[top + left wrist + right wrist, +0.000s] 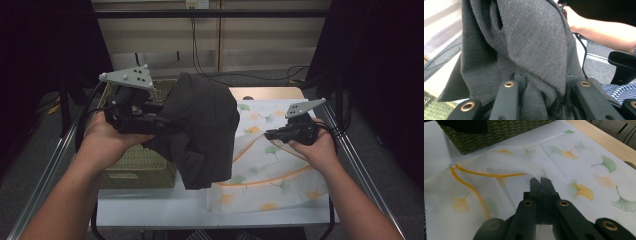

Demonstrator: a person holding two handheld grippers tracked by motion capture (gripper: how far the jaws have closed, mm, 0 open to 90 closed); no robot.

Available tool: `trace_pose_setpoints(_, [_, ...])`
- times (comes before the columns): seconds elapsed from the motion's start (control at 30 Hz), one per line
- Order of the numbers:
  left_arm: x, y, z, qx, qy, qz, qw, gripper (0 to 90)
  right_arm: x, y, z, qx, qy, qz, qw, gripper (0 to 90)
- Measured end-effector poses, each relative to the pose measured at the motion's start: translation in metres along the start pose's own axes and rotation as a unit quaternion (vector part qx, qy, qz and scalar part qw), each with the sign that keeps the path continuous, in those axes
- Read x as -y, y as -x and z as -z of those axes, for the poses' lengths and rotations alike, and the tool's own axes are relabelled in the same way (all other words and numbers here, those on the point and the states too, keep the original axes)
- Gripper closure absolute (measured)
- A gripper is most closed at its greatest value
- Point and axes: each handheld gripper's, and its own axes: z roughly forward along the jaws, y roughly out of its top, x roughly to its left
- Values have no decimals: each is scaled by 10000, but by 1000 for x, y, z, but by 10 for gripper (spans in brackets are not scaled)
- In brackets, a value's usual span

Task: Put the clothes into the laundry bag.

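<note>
A dark grey garment (202, 125) hangs in folds above the table's middle, with my left gripper (162, 121) shut on its left side. In the left gripper view the grey cloth (529, 42) is bunched between the two black jaws of that gripper (541, 85). A white mesh bag (270, 170) printed with ginkgo leaves and edged with an orange zip lies on the right half of the table. My right gripper (267, 134) is shut on the bag's upper edge and lifts it a little. Seen from the right gripper (540, 180), the jaws pinch the bag's raised flap (499, 165).
A green woven basket (137, 167) stands at the left under my left hand, partly behind the garment; its corner (486, 135) also appears in the right gripper view. The white table (150, 205) has metal rails on both sides. A wooden strip (265, 93) runs along its far edge.
</note>
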Motion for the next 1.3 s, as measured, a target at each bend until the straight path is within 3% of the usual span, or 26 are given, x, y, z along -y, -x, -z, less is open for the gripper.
trace_pose_setpoints(0.17, [-3, 5, -6, 146, 30, 9, 9999, 683, 0, 1, -4, -21, -8, -9, 10000, 900])
trace_pose_setpoints(0.73, [-2, 25, -45, 705, -113, -301, 9970, 681, 0, 2, -4, 53, 58, -63, 9999, 900])
trace_pose_setpoints(0.93, [1, 28, -60, 728, -125, -337, 9967, 680, 1, 2, -3, 76, 82, -32, 9999, 900])
trace_pose_setpoints(1.3, [9, 33, -89, 973, -214, -361, 9944, 679, 1, 3, -2, 124, 119, -29, 9998, 900])
